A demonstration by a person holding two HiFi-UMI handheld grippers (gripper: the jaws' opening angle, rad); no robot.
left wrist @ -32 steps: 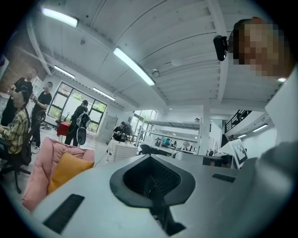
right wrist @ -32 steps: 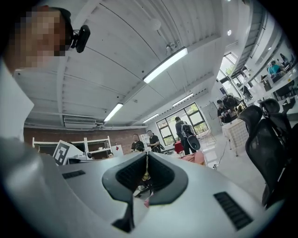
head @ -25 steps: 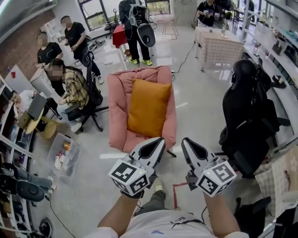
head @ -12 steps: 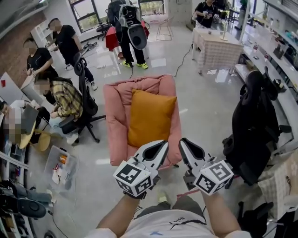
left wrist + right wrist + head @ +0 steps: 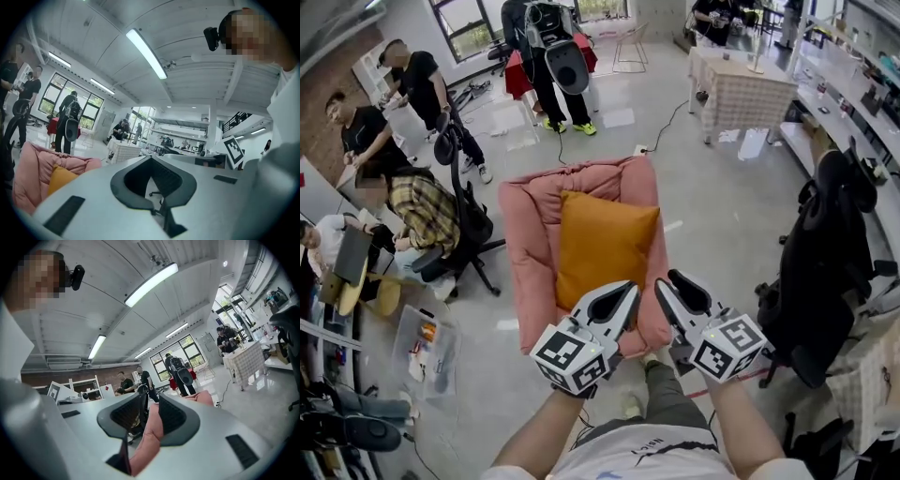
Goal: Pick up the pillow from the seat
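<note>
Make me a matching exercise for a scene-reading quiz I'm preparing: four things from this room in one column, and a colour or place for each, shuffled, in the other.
Things:
1. pillow
2. seat
3. office chair
4. person in a plaid shirt

Matches:
A. black, to the right of the seat in the head view
B. pink
C. orange, lying on the seat
D. sitting to the left of the seat in the head view

Pairs: 1-C; 2-B; 3-A; 4-D
</note>
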